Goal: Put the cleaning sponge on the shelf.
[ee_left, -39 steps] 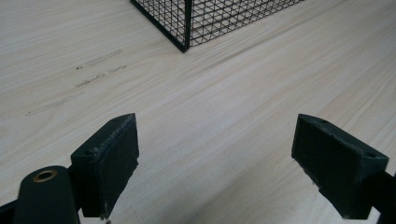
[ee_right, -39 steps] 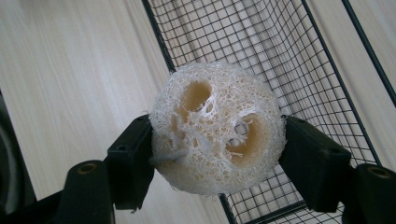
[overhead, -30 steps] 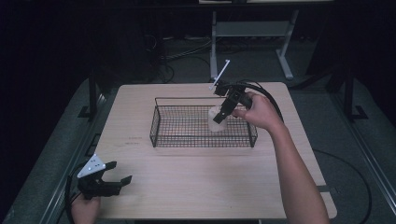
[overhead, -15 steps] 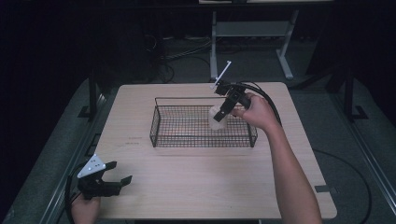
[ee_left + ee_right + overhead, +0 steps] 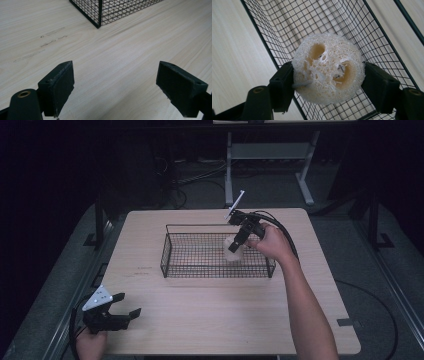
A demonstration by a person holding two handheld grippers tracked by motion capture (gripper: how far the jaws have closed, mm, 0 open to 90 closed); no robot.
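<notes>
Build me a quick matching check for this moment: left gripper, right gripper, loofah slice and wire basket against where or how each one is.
Things:
1. left gripper
2. right gripper
3. loofah slice
4. wire basket

States:
A. pinched between two black pads
B. standing on the middle of the wooden table
C. jaws wide apart, nothing between them, near the table's front left corner
D. shut, over the basket's right part

Pairs: 1-C, 2-D, 3-A, 4-B

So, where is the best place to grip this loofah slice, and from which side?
Grip the loofah slice across its rounded outer rim, from above, as the right gripper does over the wire basket. The holes make its middle weak, while the fibrous rim gives both pads firm opposite faces.
</notes>
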